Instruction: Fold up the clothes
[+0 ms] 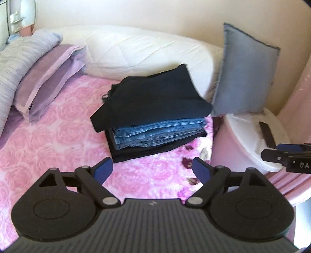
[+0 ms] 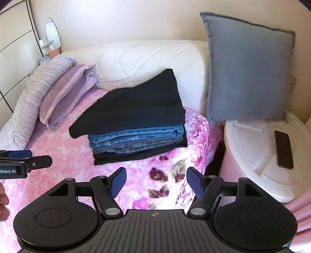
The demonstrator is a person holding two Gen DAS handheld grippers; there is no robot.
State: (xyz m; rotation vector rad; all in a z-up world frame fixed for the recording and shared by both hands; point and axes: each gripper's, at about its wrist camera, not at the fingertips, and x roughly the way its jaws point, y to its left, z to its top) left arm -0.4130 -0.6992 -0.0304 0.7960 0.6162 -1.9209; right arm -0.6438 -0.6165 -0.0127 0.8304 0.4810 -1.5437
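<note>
Both tools, the left tool [image 1: 152, 168] and the right tool [image 2: 155, 180], have blue tips spread apart, holding nothing. Straight ahead on the pink flowery bed cover [image 1: 58, 140] sits the pile of folded dark and blue denim clothes [image 2: 134, 124], slightly nearer the right tool.

hand [image 2: 3, 202] cut off, mirror [image 1: 21, 11] cropped

Soft daylight is filling both fisheye views, washing the white headboard [image 1: 140, 52] pale. Edges are bowing and darkening at the corners, and slight blur is softening the pink bedspread [image 2: 64, 155].
</note>
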